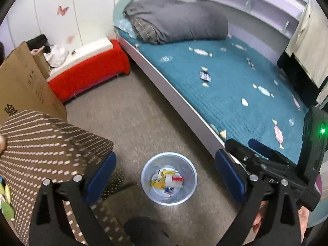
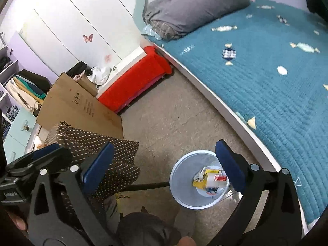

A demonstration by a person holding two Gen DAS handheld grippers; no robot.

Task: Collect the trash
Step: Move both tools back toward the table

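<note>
Down on the carpet beside the bed, the bin stands upright, and both grippers hang above it. Left gripper first: jaws spread wide, nothing between the blue pads, bin right below the gap. Trash sits at the bottom of the bin, a yellow wrapper touching a white packet with a red label, and a small blue scrap at six o'clock from them. Over to the right gripper: also wide open and empty, its far pad crossing the bin's rim at three o'clock. From the left wrist view, the right gripper shows at three o'clock, a green light on its body. A dotted brown cloth lies at nine o'clock from the bin, with a cardboard box behind it at ten o'clock.
</note>
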